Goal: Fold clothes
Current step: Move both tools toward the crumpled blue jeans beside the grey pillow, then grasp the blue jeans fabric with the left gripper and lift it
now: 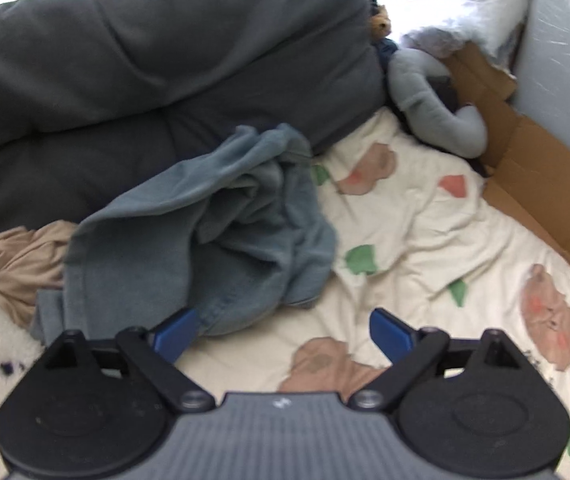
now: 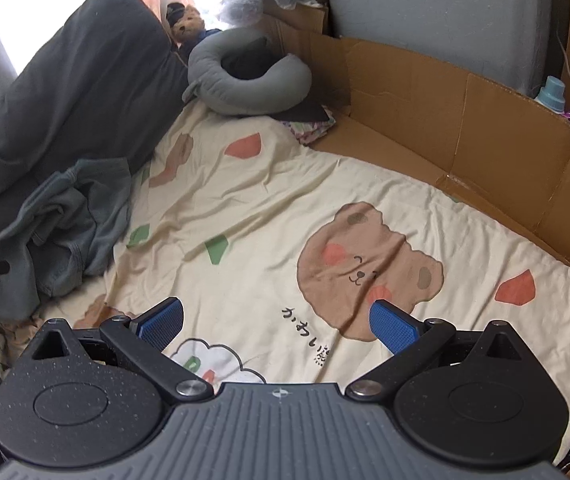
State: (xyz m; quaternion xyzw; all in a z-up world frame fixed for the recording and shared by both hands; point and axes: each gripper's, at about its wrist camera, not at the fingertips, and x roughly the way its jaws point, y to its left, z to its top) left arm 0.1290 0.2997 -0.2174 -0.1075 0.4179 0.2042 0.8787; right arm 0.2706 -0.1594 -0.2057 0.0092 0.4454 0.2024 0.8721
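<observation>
Both of your tongs are spread wide and grip nothing. Your left gripper (image 1: 283, 330) hangs over the sheet (image 1: 405, 240) at the near edge of the blue garment (image 1: 205, 232); its left finger (image 1: 175, 334) is just beside the hem, though whether they touch you cannot tell. That garment lies crumpled at the bed's left edge against the grey duvet (image 1: 125, 60), a beige cloth (image 1: 25, 264) to its left. Your right gripper (image 2: 277, 322) hovers above the bear print (image 2: 365, 264) mid-sheet, well apart from the garment. Cardboard (image 2: 465, 120) lines the right edge.
</observation>
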